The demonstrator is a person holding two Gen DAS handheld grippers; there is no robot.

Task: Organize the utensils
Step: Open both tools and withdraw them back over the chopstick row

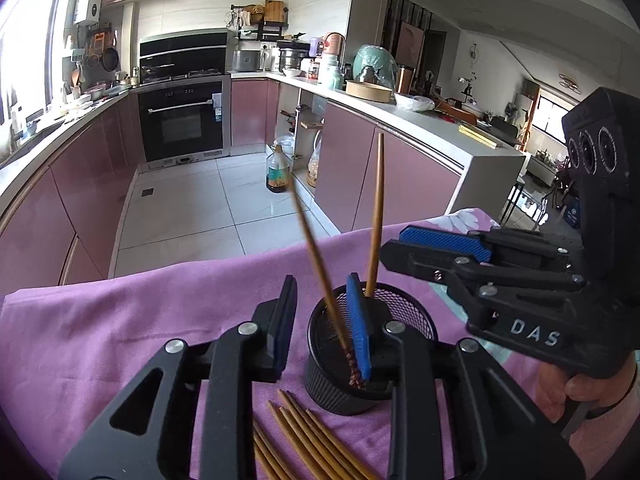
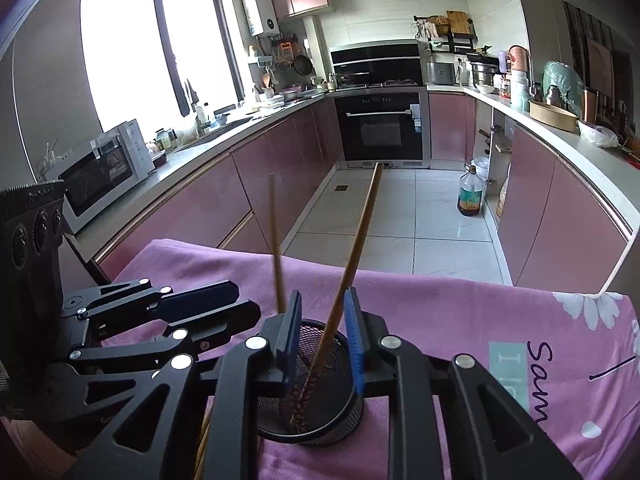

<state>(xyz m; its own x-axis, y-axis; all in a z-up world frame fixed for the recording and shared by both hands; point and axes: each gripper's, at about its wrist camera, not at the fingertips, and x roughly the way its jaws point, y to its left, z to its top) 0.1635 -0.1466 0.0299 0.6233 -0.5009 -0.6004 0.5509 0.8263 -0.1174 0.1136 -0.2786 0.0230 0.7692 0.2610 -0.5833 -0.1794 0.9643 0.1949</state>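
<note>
Loose chopsticks [image 1: 304, 440] lie on the pink-clothed bench [image 1: 120, 320], partly hidden beneath the left gripper [image 1: 324, 324], jaws apart. Just right, a black mesh holder [image 1: 416, 316] contains two leaning chopsticks [image 1: 376, 216]. The right gripper [image 2: 322, 334], jaws apart, straddles one.

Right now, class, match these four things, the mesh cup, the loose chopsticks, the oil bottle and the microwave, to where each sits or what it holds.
Things:
1. mesh cup
2. loose chopsticks
3. oil bottle
4. microwave

Places or states:
A. flat on the pink cloth
B. on the floor
C. on the counter
D. holding two leaning chopsticks

Pairs: 1-D, 2-A, 3-B, 4-C.
</note>
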